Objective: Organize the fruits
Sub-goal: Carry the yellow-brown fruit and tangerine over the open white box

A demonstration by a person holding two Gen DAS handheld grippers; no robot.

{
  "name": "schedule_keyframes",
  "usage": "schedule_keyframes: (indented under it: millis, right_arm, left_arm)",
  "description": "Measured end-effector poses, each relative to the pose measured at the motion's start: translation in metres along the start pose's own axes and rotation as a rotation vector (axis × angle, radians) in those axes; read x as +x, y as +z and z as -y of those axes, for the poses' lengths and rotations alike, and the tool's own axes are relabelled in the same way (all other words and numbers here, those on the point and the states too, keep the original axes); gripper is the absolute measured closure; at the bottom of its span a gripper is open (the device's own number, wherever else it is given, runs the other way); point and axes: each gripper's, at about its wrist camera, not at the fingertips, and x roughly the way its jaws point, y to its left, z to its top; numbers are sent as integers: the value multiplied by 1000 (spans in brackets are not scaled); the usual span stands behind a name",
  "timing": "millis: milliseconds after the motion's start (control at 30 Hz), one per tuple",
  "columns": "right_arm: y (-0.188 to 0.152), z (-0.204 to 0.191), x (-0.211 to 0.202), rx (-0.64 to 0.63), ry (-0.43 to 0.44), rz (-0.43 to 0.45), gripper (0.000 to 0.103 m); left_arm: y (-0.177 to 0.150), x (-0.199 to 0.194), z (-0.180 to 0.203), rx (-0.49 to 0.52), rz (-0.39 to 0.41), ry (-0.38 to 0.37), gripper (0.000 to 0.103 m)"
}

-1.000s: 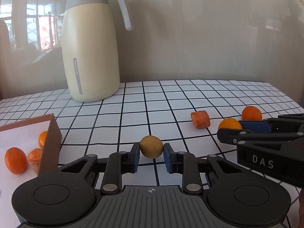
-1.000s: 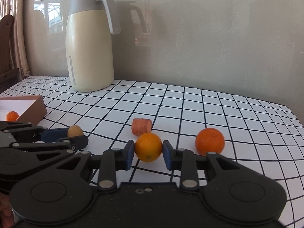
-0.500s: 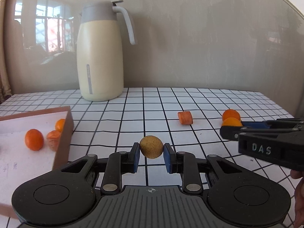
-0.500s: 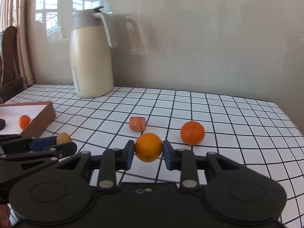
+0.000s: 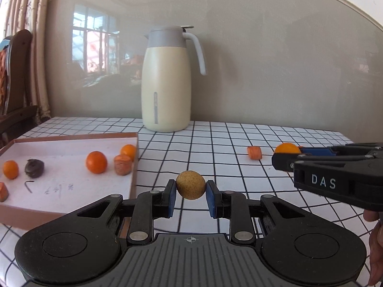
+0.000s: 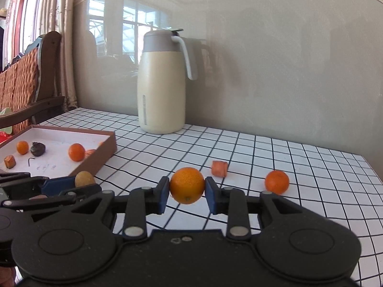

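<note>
Brown-walled and white-floored, the shallow box [image 5: 69, 172] is shown on the tabletop [image 5: 215, 143], lying ahead and to the left of both pairs of jaws. The left gripper [image 5: 190, 192] is seen pinching one speckled tan fruit [image 5: 190, 188] between its blue pads, held clear above the grid cloth and just beside the box's right wall. The right gripper [image 6: 187, 190] is seen pinching one orange [image 6: 187, 185], farther out to the right; the left hand is judged the nearer to the box, so its fruit would likely be set down first. No long axis is offered by either round fruit, so only the sideways travel toward the box matters.

Counts, as visible:
- Held fruits: two, one per gripper.
- Loose on the tabletop: one round orange [image 6: 277, 181] and one cut orange-coloured piece [image 6: 219, 168], well apart from the box.
- Inside the box: three round orange fruits, two cut orange-coloured pieces, one dark wrinkled fruit [image 5: 34, 168].
- One cream jug [image 5: 165, 81] is shown standing by the wall.
</note>
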Motion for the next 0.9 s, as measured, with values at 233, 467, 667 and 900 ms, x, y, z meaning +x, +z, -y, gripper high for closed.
schedule_keyframes:
  millis: [233, 467, 667, 900]
  right_arm:
    - [7, -21, -8, -27, 40, 30, 80]
    - [13, -44, -11, -55, 87, 56, 80]
    - [18, -66, -9, -81, 133, 71, 80]
    - [22, -88, -5, -109, 170, 84, 80]
  left_arm:
    - [-3, -15, -20, -12, 10, 39, 76]
    - [-2, -27, -39, 0, 28, 85, 76]
    - [-1, -35, -62, -13, 37, 129, 76]
    - [-2, -42, -83, -36, 40, 163, 76]
